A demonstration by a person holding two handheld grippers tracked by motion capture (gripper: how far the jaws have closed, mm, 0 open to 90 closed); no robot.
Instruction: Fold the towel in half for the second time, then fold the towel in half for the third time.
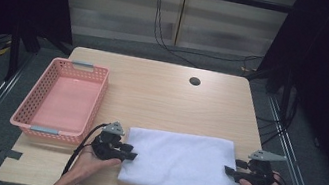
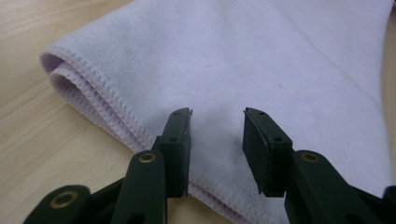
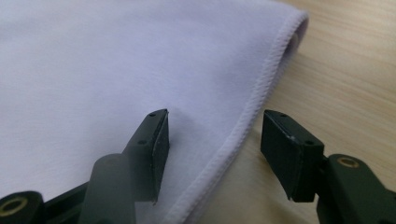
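Pink basket (image 1: 62, 101) sits left of the folded white towel (image 1: 181, 161). Left gripper (image 1: 127, 155) at the towel's left edge, jaws released, grasping nothing. Right gripper (image 1: 231, 173) likewise unclenched, straddling the right hem. Judged step: regrasping; next requires pinching both edges evenly.

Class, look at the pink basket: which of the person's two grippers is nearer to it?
The left. The left gripper works at the white towel's left end, just right of the pink basket; the right gripper is at the towel's far end.
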